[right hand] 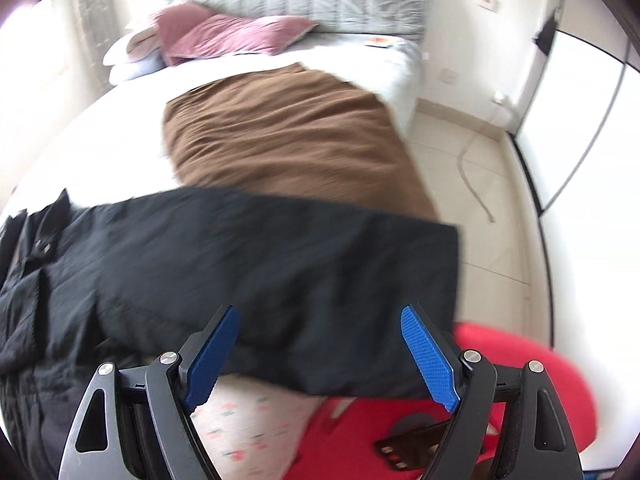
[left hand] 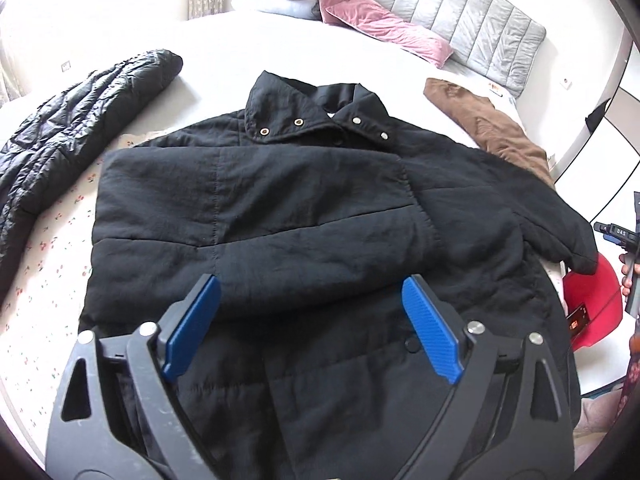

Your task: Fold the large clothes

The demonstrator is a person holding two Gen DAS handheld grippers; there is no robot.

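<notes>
A large black padded jacket (left hand: 280,208) lies flat on the bed, collar with metal snaps (left hand: 320,116) pointing away. Its left sleeve is folded across the chest. Its other sleeve (right hand: 280,272) stretches out to the right, past the bed edge. My left gripper (left hand: 312,308) is open and empty, hovering over the jacket's lower body. My right gripper (right hand: 320,344) is open and empty, just above the near edge of the outstretched sleeve. The right wrist view is blurred.
A shiny black puffer jacket (left hand: 68,128) lies at the bed's left. A brown garment (right hand: 288,132) lies beyond the sleeve. Pink pillows (left hand: 372,16) and a grey headboard (left hand: 460,4) are at the far end. A red chair (right hand: 520,380) with a small dark device stands at the bed's right edge.
</notes>
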